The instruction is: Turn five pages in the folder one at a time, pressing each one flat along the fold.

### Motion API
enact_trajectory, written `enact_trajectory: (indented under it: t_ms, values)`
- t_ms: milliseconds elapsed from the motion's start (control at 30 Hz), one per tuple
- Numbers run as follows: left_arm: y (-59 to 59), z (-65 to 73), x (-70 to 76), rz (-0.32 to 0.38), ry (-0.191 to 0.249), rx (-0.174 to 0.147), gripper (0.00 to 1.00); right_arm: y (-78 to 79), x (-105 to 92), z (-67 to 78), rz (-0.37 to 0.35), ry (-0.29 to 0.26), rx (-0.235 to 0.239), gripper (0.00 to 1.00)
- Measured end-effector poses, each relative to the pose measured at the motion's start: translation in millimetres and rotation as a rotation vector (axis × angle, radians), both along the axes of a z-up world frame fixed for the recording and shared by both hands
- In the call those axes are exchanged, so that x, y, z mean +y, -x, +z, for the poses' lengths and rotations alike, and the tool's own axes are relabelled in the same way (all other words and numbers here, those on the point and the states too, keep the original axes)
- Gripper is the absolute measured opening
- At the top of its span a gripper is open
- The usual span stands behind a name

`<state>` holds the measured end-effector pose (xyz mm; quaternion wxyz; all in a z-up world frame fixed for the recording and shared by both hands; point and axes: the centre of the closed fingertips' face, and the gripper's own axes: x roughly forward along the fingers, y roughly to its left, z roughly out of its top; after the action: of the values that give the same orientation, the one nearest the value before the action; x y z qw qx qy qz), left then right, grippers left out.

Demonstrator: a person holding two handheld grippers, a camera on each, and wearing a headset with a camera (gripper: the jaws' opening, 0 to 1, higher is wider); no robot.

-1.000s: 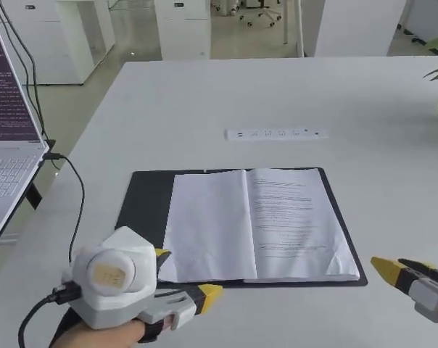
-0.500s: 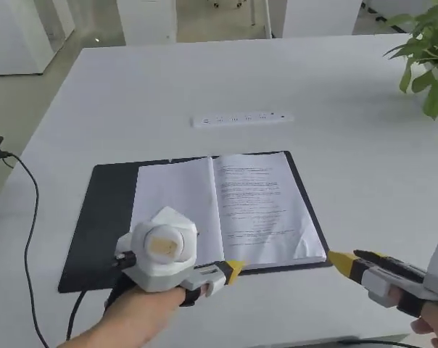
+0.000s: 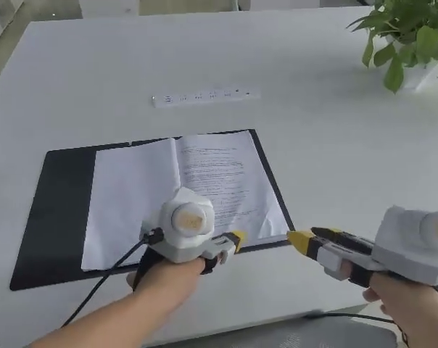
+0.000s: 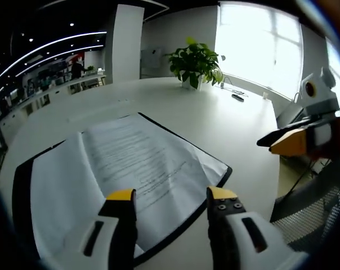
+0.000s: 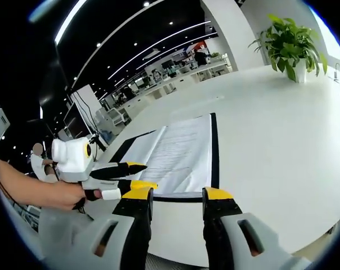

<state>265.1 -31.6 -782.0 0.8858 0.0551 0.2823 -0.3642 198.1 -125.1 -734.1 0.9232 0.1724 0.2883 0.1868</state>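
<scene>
Black folder (image 3: 56, 217) lies open on white surface (image 3: 335, 130). Its right page (image 3: 226, 185) looks thin, floppy; pinch free lower corner. Nearby, left gripper (image 4: 171, 194) & right gripper (image 5: 175, 194): fingers parted, empty.

We have bare white tabletop (image 3: 349, 145) right of the open black folder with white pages (image 3: 204, 181). Beyond it lie a flat white power strip (image 3: 204, 96) and, far right, a leafy green potted plant (image 3: 404, 32); a black cable (image 3: 106, 276) crosses its near edge.
</scene>
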Motion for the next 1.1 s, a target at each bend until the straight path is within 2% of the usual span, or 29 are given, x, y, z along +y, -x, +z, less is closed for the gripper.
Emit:
enact_trajectory:
  t_ms: [67,167,300,400,433,500,533,600,633,700,767,833,1100]
  values:
    - [-4.0,-4.1,-2.2,0.018,-0.005,-0.007,0.49,-2.7,-0.2,0.1,-0.003,-0.011,-0.007,0.34]
    - [-8.1,-12.5,-6.8,0.044,0.002,0.009,0.49,-6.7,-0.3,-2.3,0.000,-0.010,-0.007,0.34]
    - [-16.0,-19.2,-10.8,0.085,-0.004,-0.009,0.50,-10.5,-1.1,-6.7,-0.004,-0.016,0.002,0.33]
    - [-18.5,-21.6,-15.7,0.083,-0.015,-0.035,0.50,-10.9,-0.2,-8.7,-0.003,-0.019,0.006,0.33]
    - [-19.6,-22.6,-14.9,0.083,-0.038,-0.059,0.49,-11.2,0.1,-9.9,-0.003,-0.021,0.007,0.33]
    - [-18.6,-24.5,-15.4,0.077,-0.054,-0.079,0.49,-11.5,0.5,-11.8,-0.003,-0.024,0.010,0.33]
    - [-18.5,-24.7,-15.4,0.066,-0.070,-0.111,0.49,-11.8,0.3,-13.1,-0.003,-0.023,0.010,0.33]
    - [-16.4,-25.5,-17.3,0.060,-0.055,-0.120,0.46,-12.2,-0.4,-14.8,-0.006,-0.028,0.017,0.33]
    - [-16.2,-25.2,-18.1,0.050,-0.055,-0.135,0.45,-12.4,-0.5,-14.8,-0.006,-0.032,0.016,0.33]
    - [-10.7,-25.0,-26.4,-0.005,-0.016,-0.157,0.36,-12.7,-1.1,-15.7,-0.008,-0.031,0.018,0.33]
    - [-10.0,-25.7,-23.8,0.012,-0.010,-0.168,0.33,-13.2,-0.6,-16.2,-0.009,-0.036,0.019,0.33]
    - [-11.6,-26.7,-22.8,0.021,0.011,-0.158,0.33,-13.0,-0.7,-17.8,-0.007,-0.031,0.022,0.33]
    - [-12.4,-27.5,-23.0,0.019,0.022,-0.158,0.29,-13.2,0.7,-21.0,-0.002,-0.034,0.029,0.33]
